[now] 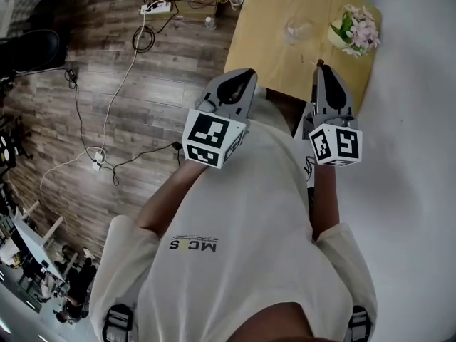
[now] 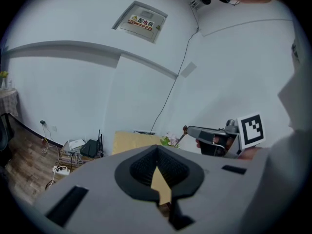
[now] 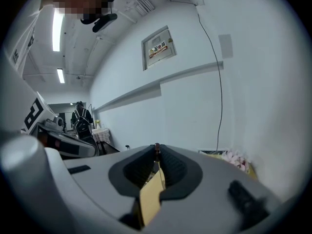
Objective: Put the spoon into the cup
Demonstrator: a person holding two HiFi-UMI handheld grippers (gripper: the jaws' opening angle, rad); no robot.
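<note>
The right gripper [image 1: 324,73] has its fingers clamped on a thin, dark-tipped stem, seemingly the spoon [image 3: 157,151], aimed toward the glass cup [image 1: 298,30] on the wooden surface [image 1: 260,45], probably ready to carry across. The left gripper [image 1: 241,77], fingers together on nothing, hangs alongside

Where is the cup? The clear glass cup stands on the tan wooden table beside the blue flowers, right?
Not quite: the flowers are pink, not blue. The clear glass cup does stand on the tan wooden table beside them, as the head view shows.
</note>
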